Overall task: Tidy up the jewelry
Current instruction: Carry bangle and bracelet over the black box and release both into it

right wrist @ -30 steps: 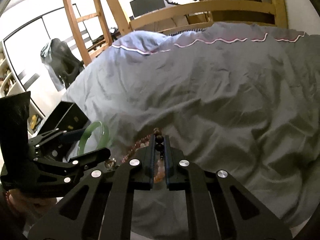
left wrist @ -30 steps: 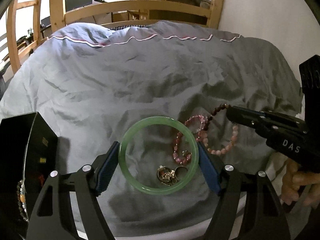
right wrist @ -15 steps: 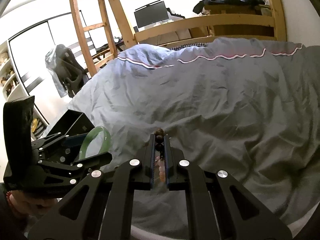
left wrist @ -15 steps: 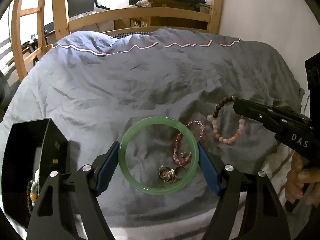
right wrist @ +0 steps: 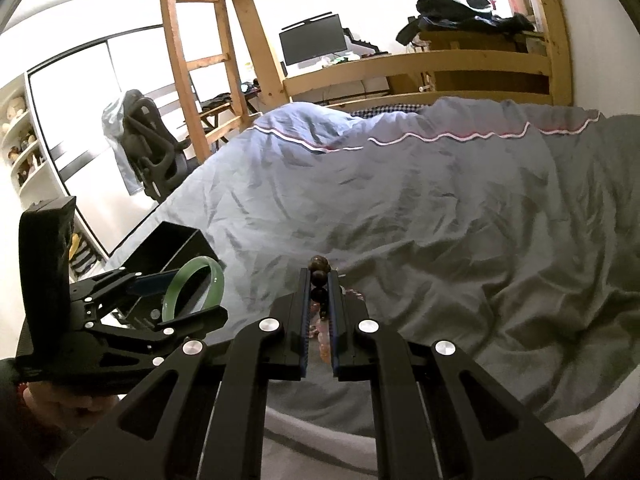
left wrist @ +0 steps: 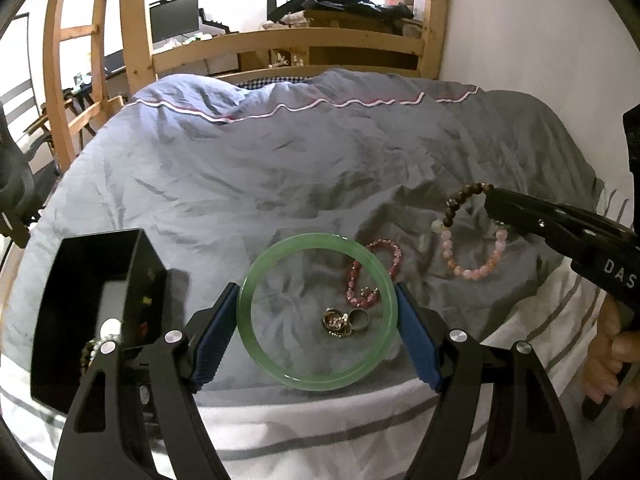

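**Over the bed, both bracelets are up and heading for the box**

Left wrist view: the left gripper (left wrist: 318, 316) has its jaws spread wide and pressed against the outside of the green bangle (left wrist: 256, 332), holding it above the duvet (left wrist: 240, 168). A second ago the box (left wrist: 92, 304) was half out of view at the left edge; now its open top shows, so the gripper has swung toward it, and I judge a drop-off is close. Inside the box, pale and dark beads lie at the near corner; the rest is too dark to read. The right gripper (left wrist: 490, 202) has lifted the beaded bracelet (left wrist: 472, 240) clear of the duvet, where it lay before. A pink bracelet (left wrist: 362, 276) and rings (left wrist: 346, 320) remain on the duvet, so the sorting is unfinished.

Right wrist view: the right gripper (right wrist: 319, 292) has narrow jaws clamped on the bracelet's brown beads (right wrist: 319, 266). The box (right wrist: 176, 252) sits left, behind the bangle (right wrist: 192, 292).
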Tool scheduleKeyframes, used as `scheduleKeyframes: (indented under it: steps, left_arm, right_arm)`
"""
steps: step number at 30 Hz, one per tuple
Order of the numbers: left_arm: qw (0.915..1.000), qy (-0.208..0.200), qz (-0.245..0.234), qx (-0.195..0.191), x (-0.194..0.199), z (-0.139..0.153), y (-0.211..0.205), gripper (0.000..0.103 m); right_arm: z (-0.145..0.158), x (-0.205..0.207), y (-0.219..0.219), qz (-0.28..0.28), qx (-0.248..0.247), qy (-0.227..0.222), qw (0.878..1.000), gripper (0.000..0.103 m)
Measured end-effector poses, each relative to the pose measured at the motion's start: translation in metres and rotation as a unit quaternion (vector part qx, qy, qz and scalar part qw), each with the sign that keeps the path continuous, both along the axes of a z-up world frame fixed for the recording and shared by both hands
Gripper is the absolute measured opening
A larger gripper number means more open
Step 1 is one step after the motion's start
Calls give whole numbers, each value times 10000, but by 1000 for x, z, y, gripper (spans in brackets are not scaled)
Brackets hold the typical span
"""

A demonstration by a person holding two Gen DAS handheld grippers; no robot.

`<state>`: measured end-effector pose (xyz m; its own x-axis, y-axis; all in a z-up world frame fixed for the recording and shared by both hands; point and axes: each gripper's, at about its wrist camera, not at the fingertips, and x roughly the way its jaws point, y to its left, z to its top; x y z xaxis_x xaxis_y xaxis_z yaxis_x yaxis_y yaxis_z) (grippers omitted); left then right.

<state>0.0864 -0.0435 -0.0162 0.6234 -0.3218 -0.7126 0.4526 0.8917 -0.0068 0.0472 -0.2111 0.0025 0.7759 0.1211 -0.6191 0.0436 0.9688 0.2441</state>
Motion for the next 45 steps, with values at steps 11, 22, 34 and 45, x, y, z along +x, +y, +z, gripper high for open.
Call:
scheduleKeyframes:
  steps: [11,22,34,45]
  left_arm:
    - [9998,-70,169,15,-7,16,18,74]
    - [9992,-235,309,78,-9,35,38,74]
    - [9964,-317,767,161,-2,50,84,74]
    - [9931,-286,1111,249,4,54,127,74]
  right_arm:
    - [19,-4,19,98,-161,-51,9998,9]
    - [36,10,43,241,-221,-55,9995,9]
    - [39,29,84,571,-204,-48,9981,9]
    - [52,55,113,857,-145,-163,9961,9]
